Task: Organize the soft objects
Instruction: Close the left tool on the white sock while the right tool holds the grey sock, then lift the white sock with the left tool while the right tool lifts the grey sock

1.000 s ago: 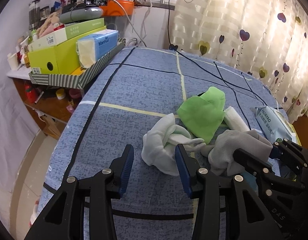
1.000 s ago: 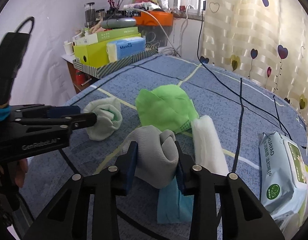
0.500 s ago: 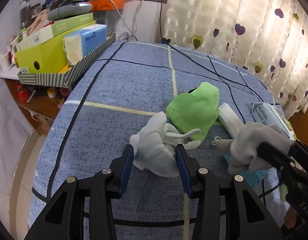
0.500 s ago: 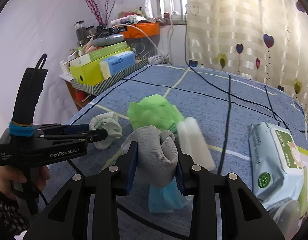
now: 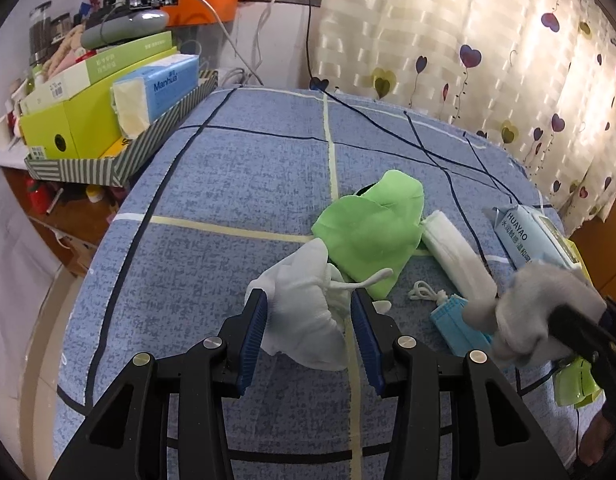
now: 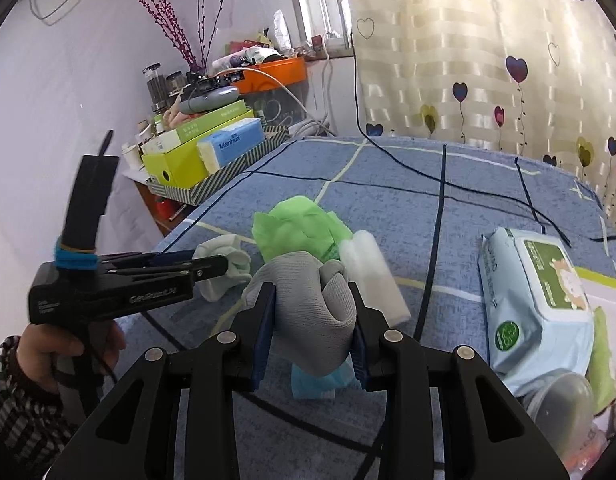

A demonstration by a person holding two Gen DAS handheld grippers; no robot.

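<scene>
Right, we see both tongs loaded. Left gripper [image 5: 308, 320] has its blue pads clamped on a white cloth bundle [image 5: 304, 320], which looks lifted just off the blue checked bedspread [image 5: 236, 184], though the fisheye makes that hard to confirm. A drawstring from it trails over the green cloth [image 5: 367, 228] lying just behind. Right gripper [image 6: 313, 320] is clamped on a grey sock [image 6: 308, 300], bunched between the pads and held above a blue face mask [image 5: 455, 324] that lies flat on the bed. A rolled white cloth [image 6: 367, 276] lies beside the green one, touching it. Wet wipes pack [image 6: 535, 304] sits to the right, apart from the pile. In the right wrist view we see a hand [image 6: 56, 356] in a striped sleeve gripping the left tool's handle. A striped tray [image 5: 120, 160] with boxes and a tissue pack stands off the bed's far left corner.
</scene>
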